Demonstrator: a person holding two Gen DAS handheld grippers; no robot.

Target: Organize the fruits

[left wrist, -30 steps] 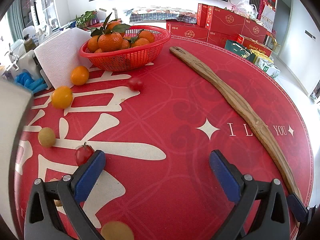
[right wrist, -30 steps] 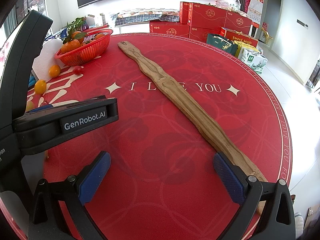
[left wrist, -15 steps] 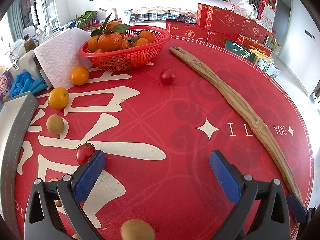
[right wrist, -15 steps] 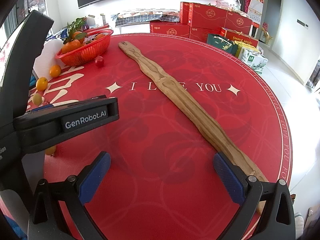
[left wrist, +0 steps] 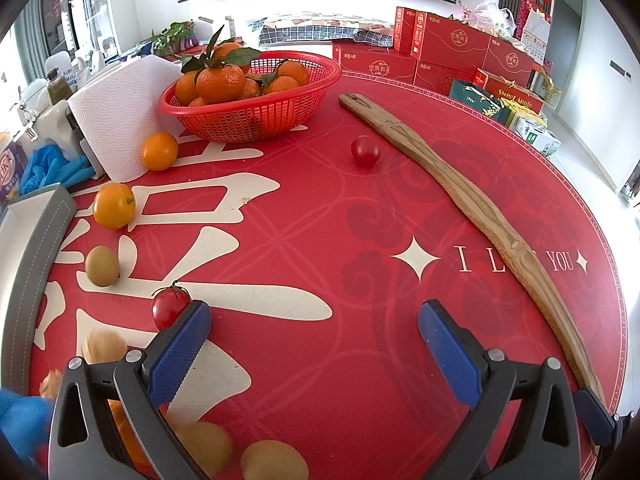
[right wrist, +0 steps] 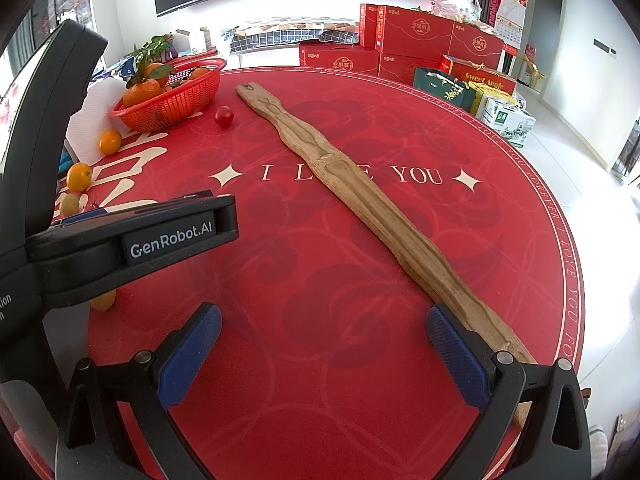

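Your left gripper [left wrist: 314,322] hangs low over the table [left wrist: 320,360] with its jaws spread and nothing between them; the nearest fruit, a cherry tomato [left wrist: 170,306], sits just beside the left blue pad, slightly ahead and to the left. Being round, it has no long axis to line up with. Your right gripper [right wrist: 324,332] is also spread and empty, well apart from all the fruit, so the left one is the better placed. Further left lie a kiwi [left wrist: 102,266] and two loose oranges [left wrist: 114,205] [left wrist: 159,151], with the red basket [left wrist: 256,112] of tangerines at the far side. A second tomato [left wrist: 365,151] rests between the basket and the long wooden board [left wrist: 472,200]. Blurred fruit crowds under the left gripper's near edge, and a grey tray edge [left wrist: 36,248] borders the left, so a leftward swing looks tight
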